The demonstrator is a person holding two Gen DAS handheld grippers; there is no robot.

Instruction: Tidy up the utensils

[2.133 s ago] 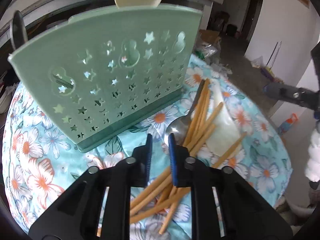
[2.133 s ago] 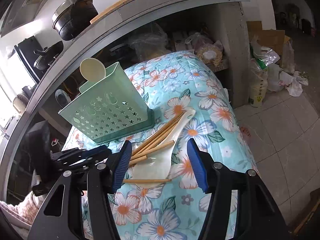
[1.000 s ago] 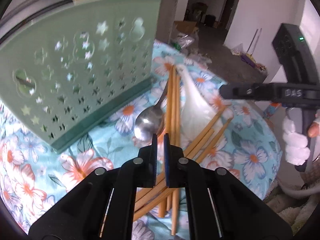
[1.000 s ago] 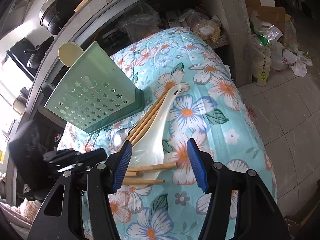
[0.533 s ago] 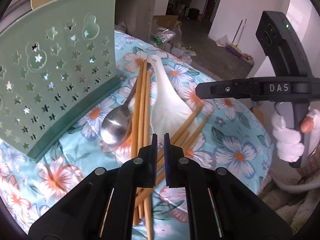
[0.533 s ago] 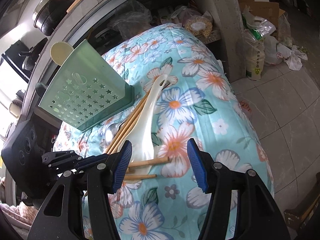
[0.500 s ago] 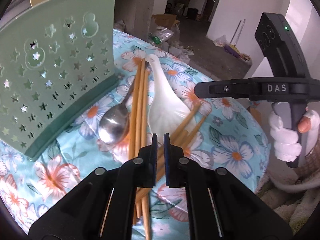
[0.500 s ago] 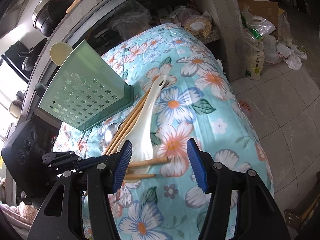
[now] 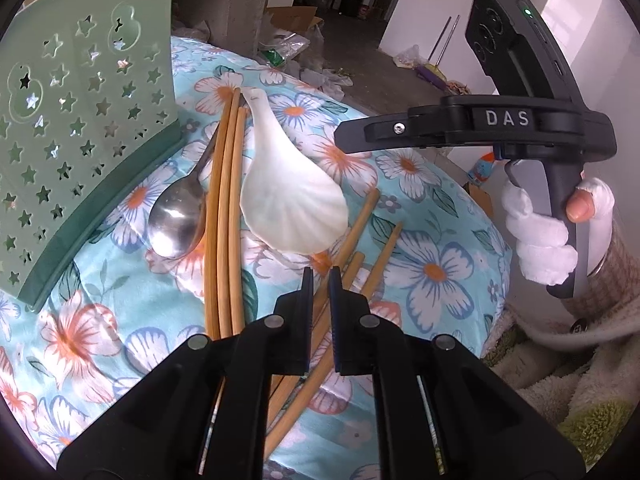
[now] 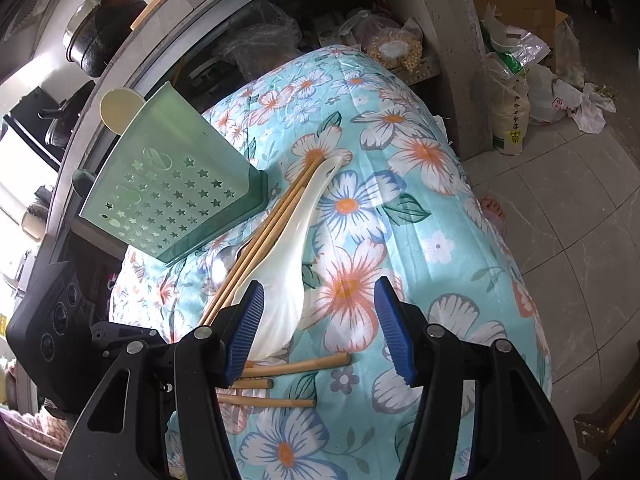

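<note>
A green star-cut utensil holder [image 9: 80,120] [image 10: 172,196] stands at the left, with a cream spoon [image 10: 120,110] sticking out of it. Beside it lie a metal spoon [image 9: 176,212], a pair of long chopsticks [image 9: 224,208] [image 10: 272,220] and a white ladle spoon [image 9: 288,200] [image 10: 288,280]. More chopsticks [image 9: 360,232] [image 10: 296,364] lie crosswise under the ladle's bowl. My left gripper [image 9: 320,276] hovers just above these, its jaws nearly together and holding nothing. My right gripper [image 10: 320,320] stands open over the cloth, the ladle's bowl below its left finger.
The floral cloth [image 10: 400,240] drops off at the right to a tiled floor [image 10: 560,220]. A counter with pots [image 10: 100,40] runs behind, with bags [image 10: 512,92] beneath it. A gloved hand [image 9: 540,236] holds the right gripper's handle.
My left gripper has swung right, away from the holder, and dipped toward the crosswise chopsticks, jaws still near together. The right gripper has stayed put and open.
</note>
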